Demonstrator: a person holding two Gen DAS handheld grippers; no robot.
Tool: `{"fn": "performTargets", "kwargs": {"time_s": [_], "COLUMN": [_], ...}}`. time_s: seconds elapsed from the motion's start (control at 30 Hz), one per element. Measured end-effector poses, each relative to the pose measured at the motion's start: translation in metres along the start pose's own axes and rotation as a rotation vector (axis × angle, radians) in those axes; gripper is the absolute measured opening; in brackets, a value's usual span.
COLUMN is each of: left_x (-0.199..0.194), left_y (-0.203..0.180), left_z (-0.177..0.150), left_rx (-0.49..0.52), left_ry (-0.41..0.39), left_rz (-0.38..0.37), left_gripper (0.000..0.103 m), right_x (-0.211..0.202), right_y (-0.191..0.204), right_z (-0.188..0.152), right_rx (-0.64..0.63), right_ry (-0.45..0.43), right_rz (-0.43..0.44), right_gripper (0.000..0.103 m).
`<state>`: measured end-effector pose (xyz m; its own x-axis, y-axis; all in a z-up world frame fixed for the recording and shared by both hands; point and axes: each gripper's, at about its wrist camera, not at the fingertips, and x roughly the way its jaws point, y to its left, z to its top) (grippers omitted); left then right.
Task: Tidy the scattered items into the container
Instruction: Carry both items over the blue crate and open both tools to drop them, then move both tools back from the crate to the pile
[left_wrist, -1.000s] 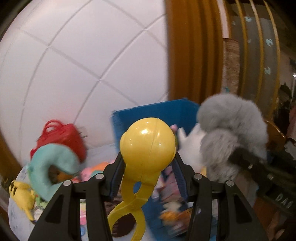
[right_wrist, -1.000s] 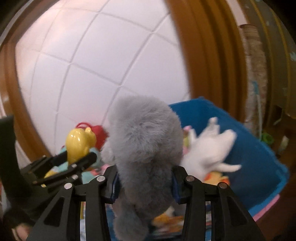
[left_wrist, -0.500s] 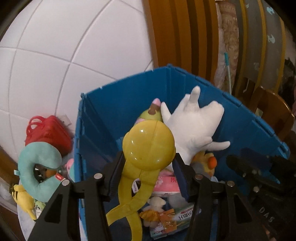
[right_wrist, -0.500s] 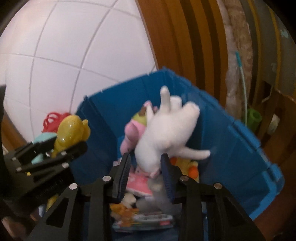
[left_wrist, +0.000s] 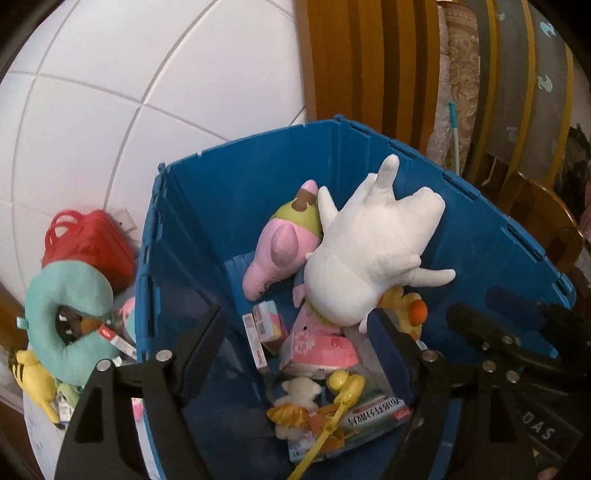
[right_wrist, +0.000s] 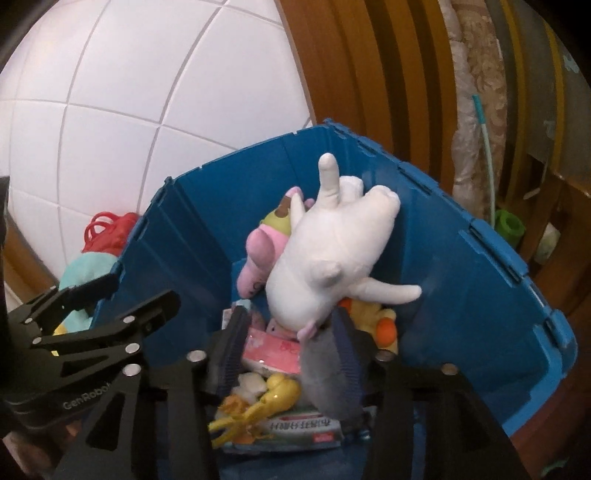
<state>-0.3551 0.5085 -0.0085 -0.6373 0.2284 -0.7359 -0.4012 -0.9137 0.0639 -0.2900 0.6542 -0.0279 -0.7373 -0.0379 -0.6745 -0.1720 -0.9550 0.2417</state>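
The blue container (left_wrist: 207, 206) lies under both claws. Left claw (left_wrist: 295, 332) gapes wide, empty, above the yellow toy (left_wrist: 345, 387) on its floor. Right claw (right_wrist: 288, 332) is parted, a grey plush (right_wrist: 325, 376) against its right finger.

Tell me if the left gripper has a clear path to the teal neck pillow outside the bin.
Probably yes. The left gripper is open and holds nothing, and the teal neck pillow lies uncovered on top of the pile left of the blue bin.

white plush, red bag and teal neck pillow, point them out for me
white plush (left_wrist: 365, 258), left wrist view, on its belly
red bag (left_wrist: 92, 247), left wrist view, on its front face
teal neck pillow (left_wrist: 70, 284), left wrist view, on its upper curve
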Motion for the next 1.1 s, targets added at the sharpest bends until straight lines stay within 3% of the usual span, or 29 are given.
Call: {"fn": "performTargets", "kwargs": {"time_s": [0.13,0.27,0.43,0.63,1.1], "left_x": [-0.006,-0.016,-0.029,-0.043,-0.081], "left_y": [0.010,0.021,0.040,0.068,0.195], "left_z": [-0.012,-0.024,-0.041,-0.064,-0.155], "left_rx": [-0.029,-0.056,-0.099,-0.131,-0.197], "left_ry": [0.003,-0.003,-0.020,-0.030,-0.018], "left_rz": [-0.010,-0.009,-0.005,0.014,0.079], "left_gripper": [0.078,0.078,0.089,0.089,0.089], "right_x": [-0.010,-0.021,-0.029,-0.033,-0.032], "right_y": [0.000,0.004,0.013,0.035,0.168], "right_z": [-0.006,-0.013,-0.021,-0.034,-0.080], "right_rx": [0.007,0.002,0.002,-0.004,-0.070], "right_ry": [-0.023,-0.038,-0.039,-0.043,-0.051], "right_rz": [-0.041,-0.070,-0.081,-0.065,0.033], "right_gripper": [0.096,0.103,0.103,0.103,0.103]}}
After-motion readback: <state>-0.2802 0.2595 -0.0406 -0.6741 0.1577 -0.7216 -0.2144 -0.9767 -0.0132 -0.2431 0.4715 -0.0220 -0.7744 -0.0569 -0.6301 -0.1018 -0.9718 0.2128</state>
